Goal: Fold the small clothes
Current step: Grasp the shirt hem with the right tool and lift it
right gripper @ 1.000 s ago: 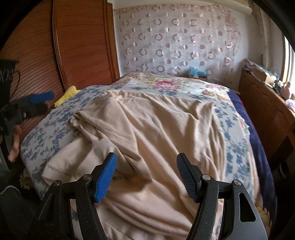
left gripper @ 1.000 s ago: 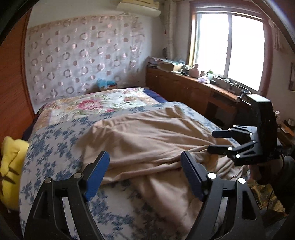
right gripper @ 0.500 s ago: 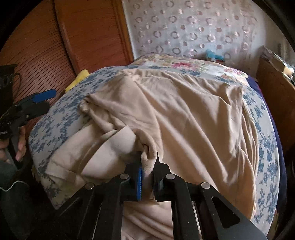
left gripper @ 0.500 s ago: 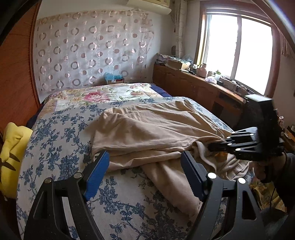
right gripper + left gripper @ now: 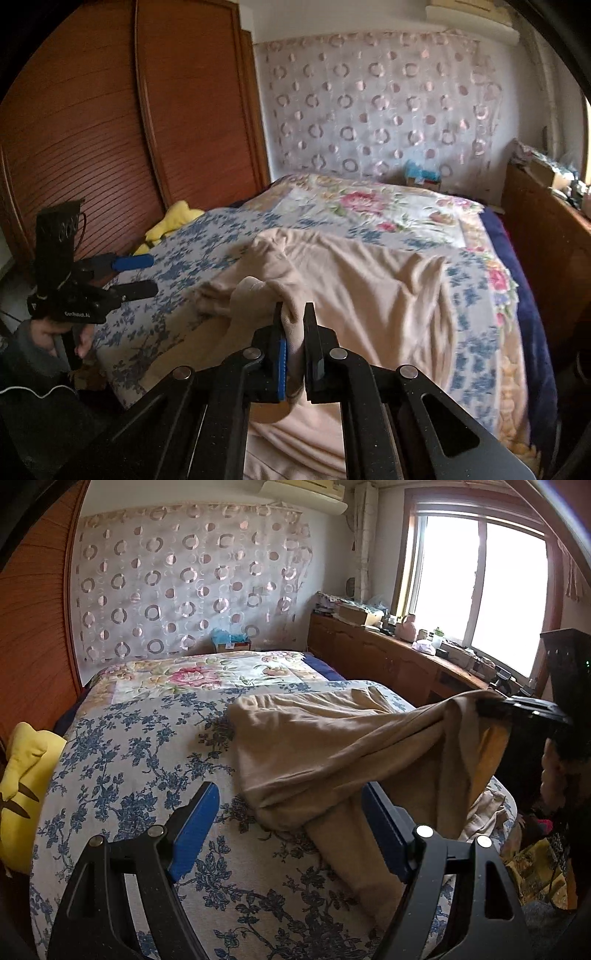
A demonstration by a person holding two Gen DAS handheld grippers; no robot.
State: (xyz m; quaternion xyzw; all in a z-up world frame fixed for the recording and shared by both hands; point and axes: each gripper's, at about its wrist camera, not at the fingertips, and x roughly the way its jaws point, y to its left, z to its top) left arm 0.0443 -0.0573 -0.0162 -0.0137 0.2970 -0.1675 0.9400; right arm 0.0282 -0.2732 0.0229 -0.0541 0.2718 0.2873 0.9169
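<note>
While "GenRobot.AI" marks left gripper (image 5: 135,275), cloth (image 5: 369,295) hangs.

The large, soft beige cloth garment (image 5: 325,749) lies rumpled across the near right part of the bed covered by a blue-flowered white bedspread (image 5: 147,760). One bunched edge is lifted off the bed at the right, pulled into a taut ridge with folds fanning down from it; the rest (image 5: 373,295) stays spread on the bed, and a near fold hangs over the bed's edge.
</note>
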